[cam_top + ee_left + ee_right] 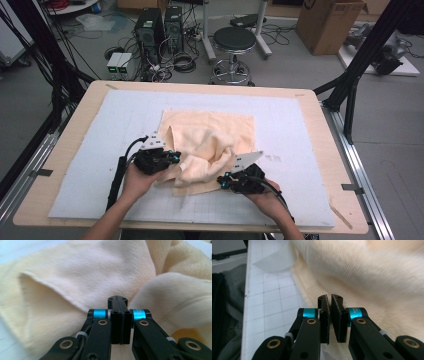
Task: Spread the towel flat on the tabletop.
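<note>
A cream towel (210,135) lies rumpled on the white gridded mat (290,125), its near half bunched into folds. My left gripper (177,157) sits at the towel's near left edge. In the left gripper view the towel (100,270) has a folded hem that runs right into the tips of my left gripper (117,300), whose jaws are pressed flat together on it. My right gripper (222,181) is at the near right corner. In the right gripper view the towel (367,272) lies at the tips of my right gripper (330,298), whose jaws stand a sliver apart, pinched on its edge.
The mat covers most of a wooden table (65,150), and its grid (272,302) shows left of the towel in the right gripper view. Beyond the table stand a black stool (234,40), computer towers (150,27) and a cardboard box (327,25). Black frame struts (350,85) rise at both sides.
</note>
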